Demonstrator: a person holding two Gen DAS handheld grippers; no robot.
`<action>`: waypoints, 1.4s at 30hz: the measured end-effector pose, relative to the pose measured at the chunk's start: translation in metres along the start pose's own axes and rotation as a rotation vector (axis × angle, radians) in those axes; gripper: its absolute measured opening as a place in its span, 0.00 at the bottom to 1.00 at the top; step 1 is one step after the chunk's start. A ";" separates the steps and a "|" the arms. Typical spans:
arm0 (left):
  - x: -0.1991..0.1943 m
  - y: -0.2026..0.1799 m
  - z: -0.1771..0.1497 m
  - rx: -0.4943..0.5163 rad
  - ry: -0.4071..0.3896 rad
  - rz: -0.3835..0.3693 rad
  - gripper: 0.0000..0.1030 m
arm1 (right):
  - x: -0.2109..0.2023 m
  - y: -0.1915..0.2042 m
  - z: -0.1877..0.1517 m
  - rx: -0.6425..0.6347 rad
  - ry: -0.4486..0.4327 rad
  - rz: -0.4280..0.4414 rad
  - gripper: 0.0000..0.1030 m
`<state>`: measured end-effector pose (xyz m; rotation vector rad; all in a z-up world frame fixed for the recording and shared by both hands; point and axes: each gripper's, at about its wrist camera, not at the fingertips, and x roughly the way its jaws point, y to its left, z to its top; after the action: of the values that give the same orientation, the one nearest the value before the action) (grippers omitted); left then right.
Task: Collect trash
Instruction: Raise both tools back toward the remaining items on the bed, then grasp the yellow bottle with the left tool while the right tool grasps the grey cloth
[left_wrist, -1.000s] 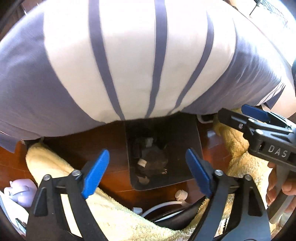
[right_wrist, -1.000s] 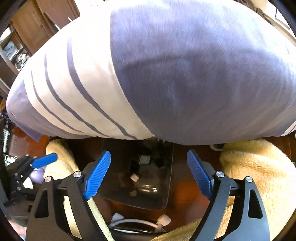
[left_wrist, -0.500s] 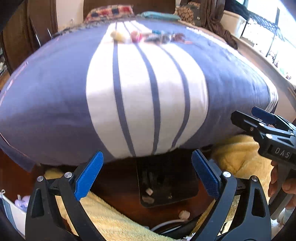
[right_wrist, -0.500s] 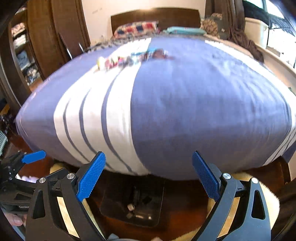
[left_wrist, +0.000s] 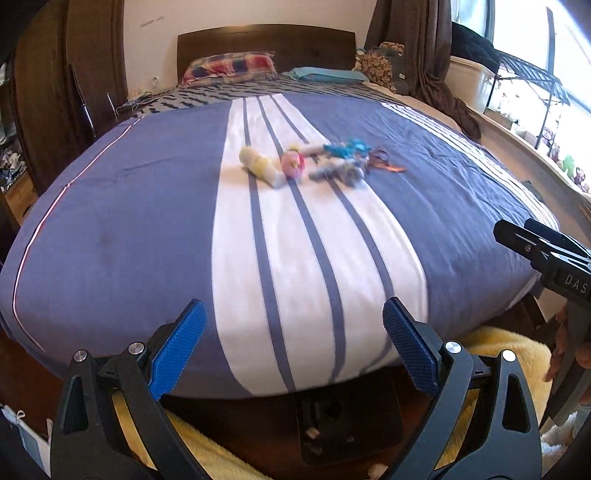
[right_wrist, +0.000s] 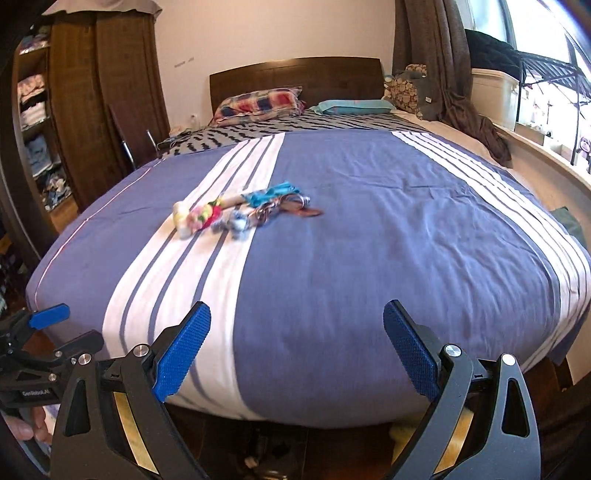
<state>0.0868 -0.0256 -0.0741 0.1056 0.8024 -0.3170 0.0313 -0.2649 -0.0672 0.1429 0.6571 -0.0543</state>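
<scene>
A cluster of small trash lies mid-bed on the blue and white striped cover (left_wrist: 110, 229): a pale yellow roll (left_wrist: 260, 165), a pink wad (left_wrist: 293, 164), teal scraps (left_wrist: 345, 149) and grey bits (left_wrist: 345, 172). The right wrist view shows the same trash pile (right_wrist: 243, 212). A dark bin (left_wrist: 347, 432) with bits inside stands on the floor at the bed's foot, below both grippers. My left gripper (left_wrist: 293, 347) is open and empty, over the bed's near edge. Likewise open and empty, my right gripper (right_wrist: 297, 347) hangs to its right.
Pillows (right_wrist: 258, 103) and a dark headboard (right_wrist: 295, 75) are at the far end. A wooden wardrobe (right_wrist: 85, 110) stands left, a window ledge with a rack (left_wrist: 524, 96) right. A yellow towel (left_wrist: 491, 354) lies on the floor by the bin.
Both grippers have risen and tilted up from the bin at the floor, so the bed top and the trash on it have come into view. Both stay open and empty.
</scene>
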 end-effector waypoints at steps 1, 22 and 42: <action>0.002 0.000 0.001 0.001 0.001 0.004 0.89 | 0.004 0.000 0.004 -0.008 0.000 -0.008 0.92; 0.135 0.042 0.090 -0.066 0.067 0.088 0.88 | 0.122 0.012 0.065 -0.041 0.055 -0.037 0.90; 0.195 0.047 0.136 -0.104 0.105 0.105 0.61 | 0.152 0.038 0.072 -0.034 0.097 0.078 0.67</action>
<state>0.3223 -0.0566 -0.1211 0.0672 0.9120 -0.1714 0.1991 -0.2385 -0.0993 0.1390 0.7478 0.0393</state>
